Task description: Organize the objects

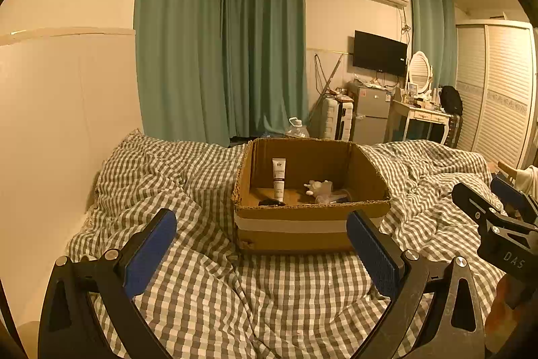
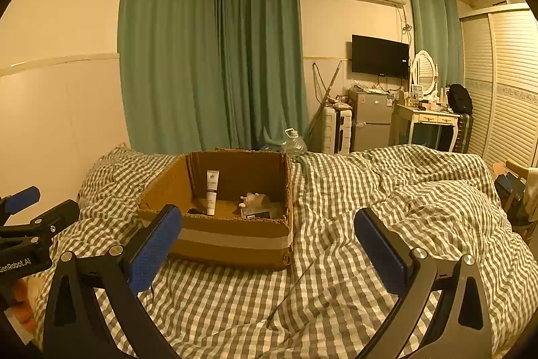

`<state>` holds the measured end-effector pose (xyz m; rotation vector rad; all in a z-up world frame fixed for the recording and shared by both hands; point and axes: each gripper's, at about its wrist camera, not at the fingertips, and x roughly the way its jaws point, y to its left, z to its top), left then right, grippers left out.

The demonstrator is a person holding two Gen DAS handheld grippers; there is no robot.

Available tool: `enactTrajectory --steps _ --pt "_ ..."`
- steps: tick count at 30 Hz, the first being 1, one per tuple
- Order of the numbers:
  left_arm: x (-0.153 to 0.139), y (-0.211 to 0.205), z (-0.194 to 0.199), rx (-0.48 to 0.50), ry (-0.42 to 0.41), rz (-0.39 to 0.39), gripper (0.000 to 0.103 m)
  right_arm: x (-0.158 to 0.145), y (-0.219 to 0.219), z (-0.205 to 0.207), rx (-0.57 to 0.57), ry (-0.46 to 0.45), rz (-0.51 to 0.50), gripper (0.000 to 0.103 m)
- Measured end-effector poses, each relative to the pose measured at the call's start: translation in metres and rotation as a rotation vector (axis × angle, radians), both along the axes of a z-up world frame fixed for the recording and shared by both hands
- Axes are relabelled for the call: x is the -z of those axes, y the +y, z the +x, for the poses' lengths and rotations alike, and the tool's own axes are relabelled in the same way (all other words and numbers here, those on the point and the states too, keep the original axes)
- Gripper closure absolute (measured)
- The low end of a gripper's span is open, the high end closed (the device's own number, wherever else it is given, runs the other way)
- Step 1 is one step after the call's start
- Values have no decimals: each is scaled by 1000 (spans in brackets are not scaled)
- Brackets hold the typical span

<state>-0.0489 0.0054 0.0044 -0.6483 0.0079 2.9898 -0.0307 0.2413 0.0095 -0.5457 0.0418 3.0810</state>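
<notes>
An open cardboard box (image 1: 312,224) (image 2: 232,241) sits on the checked bed cover. Inside it a white tube (image 1: 278,178) (image 2: 212,190) leans upright against the back wall, with a small white toy (image 1: 317,186) (image 2: 254,199), a dark flat object (image 1: 271,202) and a small blue-topped item (image 2: 258,215) on the floor of the box. My left gripper (image 1: 261,236) hovers open just before the box, nothing between its blue pads. My right gripper (image 2: 268,236) is open too, to the right of the box and empty. Each gripper shows at the edge of the other's view.
The rumpled grey-and-white checked duvet (image 1: 208,285) (image 2: 386,190) covers the whole bed. A wall runs along the left. Beyond the bed stand green curtains (image 1: 235,56), a water jug (image 1: 297,127), a suitcase, a small fridge, a dressing table (image 2: 430,118) and a wardrobe.
</notes>
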Motion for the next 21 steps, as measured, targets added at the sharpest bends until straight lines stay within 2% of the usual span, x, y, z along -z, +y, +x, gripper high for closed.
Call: enactTrajectory --steps 21 --pt "-2 5 6 2 22 -22 0 3 0 0 -1 -17 9 0"
